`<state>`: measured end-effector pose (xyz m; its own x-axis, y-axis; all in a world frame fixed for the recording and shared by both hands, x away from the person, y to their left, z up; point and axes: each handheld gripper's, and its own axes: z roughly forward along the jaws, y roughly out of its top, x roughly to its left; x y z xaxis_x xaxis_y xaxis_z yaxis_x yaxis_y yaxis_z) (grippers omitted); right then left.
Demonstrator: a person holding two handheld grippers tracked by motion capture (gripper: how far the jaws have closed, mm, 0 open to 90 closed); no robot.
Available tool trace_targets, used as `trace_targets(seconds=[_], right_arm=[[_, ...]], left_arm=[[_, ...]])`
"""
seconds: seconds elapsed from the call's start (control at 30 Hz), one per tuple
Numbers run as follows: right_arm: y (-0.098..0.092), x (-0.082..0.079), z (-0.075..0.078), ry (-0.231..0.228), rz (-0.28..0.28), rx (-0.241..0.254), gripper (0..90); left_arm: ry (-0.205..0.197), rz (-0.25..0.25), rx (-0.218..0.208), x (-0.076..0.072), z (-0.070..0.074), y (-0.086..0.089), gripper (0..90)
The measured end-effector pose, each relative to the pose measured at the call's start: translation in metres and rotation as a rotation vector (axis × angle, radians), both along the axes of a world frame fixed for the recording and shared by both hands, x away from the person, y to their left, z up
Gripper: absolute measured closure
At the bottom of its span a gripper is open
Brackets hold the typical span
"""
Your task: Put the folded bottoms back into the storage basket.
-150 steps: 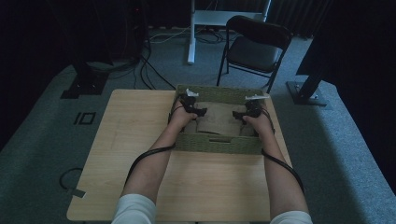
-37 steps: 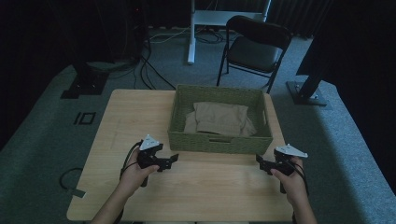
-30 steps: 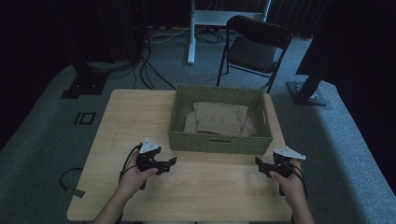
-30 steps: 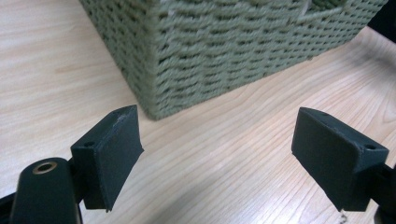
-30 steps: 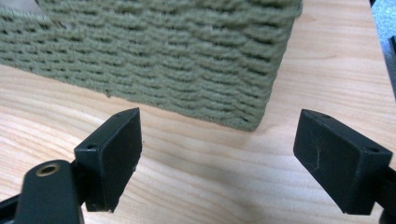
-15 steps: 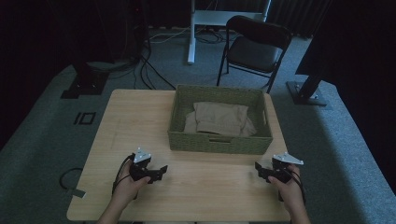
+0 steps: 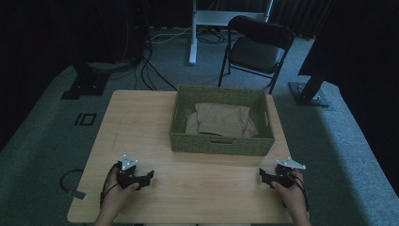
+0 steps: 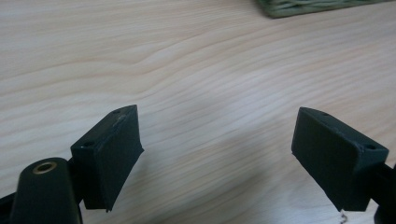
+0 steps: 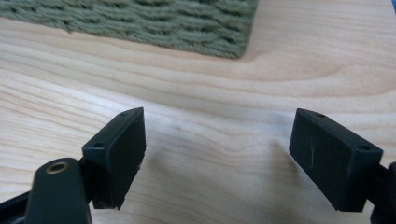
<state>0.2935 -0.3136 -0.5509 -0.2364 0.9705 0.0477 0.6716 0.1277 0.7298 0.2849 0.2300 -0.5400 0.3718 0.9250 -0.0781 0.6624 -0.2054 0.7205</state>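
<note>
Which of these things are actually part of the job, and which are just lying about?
Part of the job:
- green woven basket
- folded tan cloth inside it
- left claw and right claw, both open and empty on the wooden table

Just lying about:
- black folding chair
- floor cables
- white stand

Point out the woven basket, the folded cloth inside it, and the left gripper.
woven basket (image 7: 221, 145): high view, on its near front wall.
folded cloth (image 7: 222, 118): high view, middle of the tan fabric.
left gripper (image 7: 149, 176): high view, midway between its two open jaws.

Bare table (image 7: 207, 181) between grippers; basket (image 7: 221, 143) blocks beyond.
</note>
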Motion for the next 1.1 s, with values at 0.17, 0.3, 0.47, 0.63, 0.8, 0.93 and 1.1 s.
trace_targets(seconds=[0.17, 0.3, 0.47, 0.63, 0.8, 0.93, 1.1], right_arm=[[-0.001, 0.000, -0.002, 0.008, -0.009, -0.014, 17.7], [0.000, 0.000, -0.004, 0.006, -0.016, -0.035, 14.1], [0.002, 0.000, -0.005, -0.001, -0.022, -0.035, 13.0], [0.002, 0.001, -0.005, -0.001, -0.026, -0.037, 12.6], [0.002, 0.001, -0.005, -0.001, -0.026, -0.036, 12.6], [0.002, 0.001, -0.005, -0.002, -0.026, -0.035, 12.4], [0.002, 0.001, -0.005, -0.002, -0.026, -0.036, 12.4]], left_arm=[[0.019, 0.075, 0.019, -0.001, -0.005, 0.015, 16.9], [0.017, 0.122, 0.032, -0.002, -0.008, 0.023, 16.9], [-0.006, 0.159, 0.091, -0.002, -0.010, 0.027, 16.9], [-0.011, 0.185, 0.088, 0.000, -0.011, 0.026, 15.2], [-0.003, 0.256, 0.088, 0.004, -0.012, 0.021, 11.6], [0.001, 0.308, 0.086, 0.007, -0.012, 0.017, 10.8], [0.003, 0.314, 0.088, 0.007, -0.012, 0.016, 10.4]])
